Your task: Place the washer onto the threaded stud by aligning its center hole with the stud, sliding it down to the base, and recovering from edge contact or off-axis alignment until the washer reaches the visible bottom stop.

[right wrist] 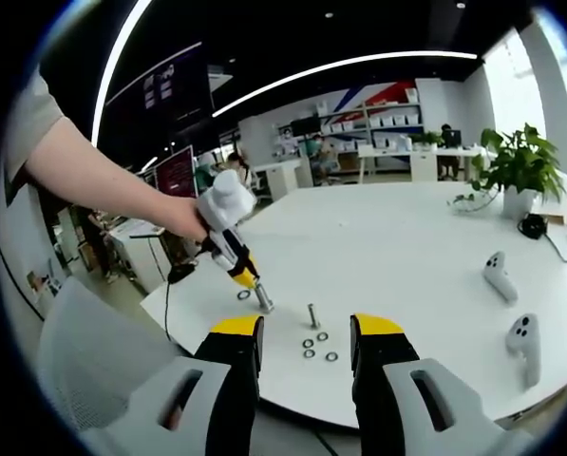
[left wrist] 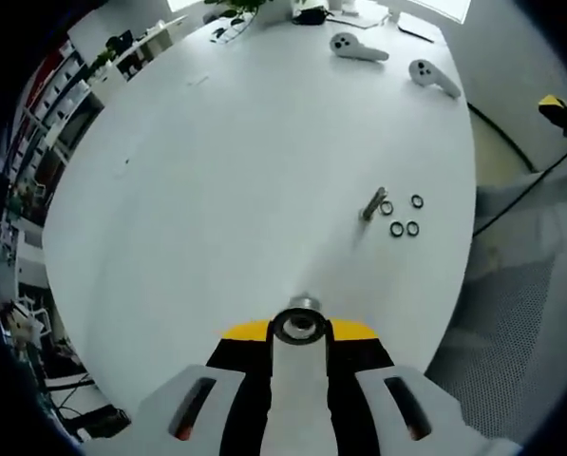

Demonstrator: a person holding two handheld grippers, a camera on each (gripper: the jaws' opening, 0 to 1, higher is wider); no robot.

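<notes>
Washers (left wrist: 403, 218) lay loose beside the upright stud (left wrist: 373, 204) on the white surface (left wrist: 245, 171). Left gripper (right wrist: 250, 287) pinched another stud (right wrist: 263, 298); right gripper (right wrist: 307, 332) jaws stood spread. Shelving lined the room behind.

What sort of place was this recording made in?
Probably an open-plan office or lab showroom. A large white table carries two VR-style controllers, a potted plant stands at its far edge, and shelving with bins lines the back wall under strip lights.
</notes>
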